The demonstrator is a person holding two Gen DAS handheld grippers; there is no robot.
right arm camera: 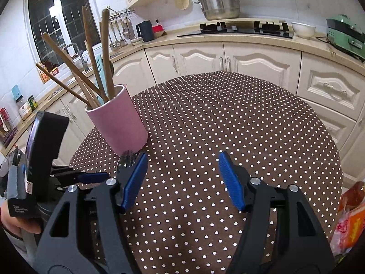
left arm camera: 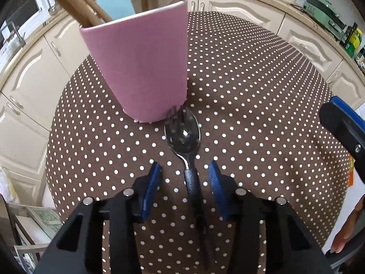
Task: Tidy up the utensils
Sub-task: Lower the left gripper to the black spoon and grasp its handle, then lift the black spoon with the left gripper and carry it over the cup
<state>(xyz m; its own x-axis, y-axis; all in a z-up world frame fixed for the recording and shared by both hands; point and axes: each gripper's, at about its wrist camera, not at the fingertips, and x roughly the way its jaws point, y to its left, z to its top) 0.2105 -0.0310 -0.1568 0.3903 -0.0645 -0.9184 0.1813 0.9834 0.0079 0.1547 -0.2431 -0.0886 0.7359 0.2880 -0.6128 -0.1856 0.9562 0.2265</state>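
Observation:
A pink cup (left arm camera: pixel 146 68) holding several wooden utensils and a light blue one stands on the dotted table (left arm camera: pixel 251 91). A metal spoon (left arm camera: pixel 183 134) with a fork stacked under it lies just in front of the cup; their dark handles (left arm camera: pixel 194 187) run back between my left gripper's (left arm camera: pixel 184 170) open jaws, which do not touch them. In the right wrist view, my right gripper (right arm camera: pixel 181 159) is open and empty above the table, right of the cup (right arm camera: pixel 118 123) and the spoon and fork (right arm camera: pixel 127 162). The left gripper (right arm camera: pixel 91 177) shows at the left there.
The round table (right arm camera: pixel 228 114) has a brown cloth with white dots. Cream cabinets (right arm camera: pixel 251 59) and a counter with a hob, pot and bowl curve behind it. An orange plastic bag (right arm camera: pixel 349 217) sits at the table's right edge.

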